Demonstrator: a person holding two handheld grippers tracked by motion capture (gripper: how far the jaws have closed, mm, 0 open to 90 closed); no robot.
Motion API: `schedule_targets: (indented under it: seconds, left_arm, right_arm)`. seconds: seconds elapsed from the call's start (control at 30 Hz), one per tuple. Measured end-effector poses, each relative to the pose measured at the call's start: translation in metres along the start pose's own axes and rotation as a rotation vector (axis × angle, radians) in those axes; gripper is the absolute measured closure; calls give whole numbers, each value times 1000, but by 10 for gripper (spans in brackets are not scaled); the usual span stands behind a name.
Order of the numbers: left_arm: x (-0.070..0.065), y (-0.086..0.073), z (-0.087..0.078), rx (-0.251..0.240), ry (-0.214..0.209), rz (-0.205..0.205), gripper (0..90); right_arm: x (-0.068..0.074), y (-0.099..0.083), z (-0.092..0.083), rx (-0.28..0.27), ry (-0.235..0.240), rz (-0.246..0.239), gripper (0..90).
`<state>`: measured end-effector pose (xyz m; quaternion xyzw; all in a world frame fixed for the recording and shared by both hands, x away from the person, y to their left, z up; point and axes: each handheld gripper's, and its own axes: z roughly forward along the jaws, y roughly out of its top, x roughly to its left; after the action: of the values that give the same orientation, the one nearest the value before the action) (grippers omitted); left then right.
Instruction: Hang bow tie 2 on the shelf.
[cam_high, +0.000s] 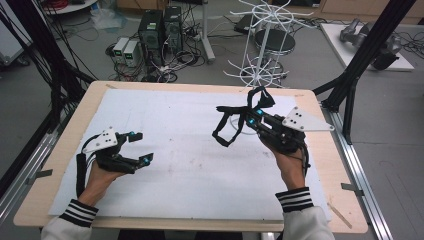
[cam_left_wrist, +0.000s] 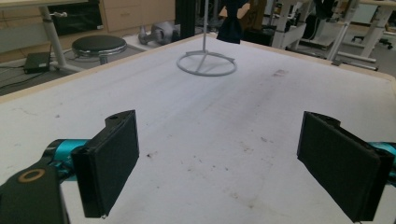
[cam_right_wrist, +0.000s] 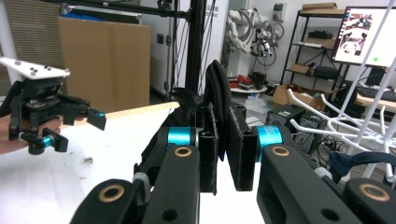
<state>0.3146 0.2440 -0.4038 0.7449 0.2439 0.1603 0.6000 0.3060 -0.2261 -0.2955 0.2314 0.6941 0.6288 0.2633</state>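
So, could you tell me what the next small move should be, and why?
Probably carry the strap toward the white rack: the right claw is shut on it and holds it above the table, while the left claw is open.

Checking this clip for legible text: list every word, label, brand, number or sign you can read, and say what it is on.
No text can be read in these pictures.
Monitor, right gripper view: a window with pictures and small lines, too blurred to read.
Cardboard boxes on the shelf: no print can be made out.
Computer towers on the floor, high view: any badges are too small to tell.
Left gripper, right gripper and the black strap it holds: no lettering visible.
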Motion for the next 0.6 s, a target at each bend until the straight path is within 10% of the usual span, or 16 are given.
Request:
schedule_targets:
  seconds: [0.6]
  left_arm:
    - [0, -14, -3, -56, 18, -23, 127]
  right_arm:
    - [-11, 8, 4, -9, -95, 21, 838]
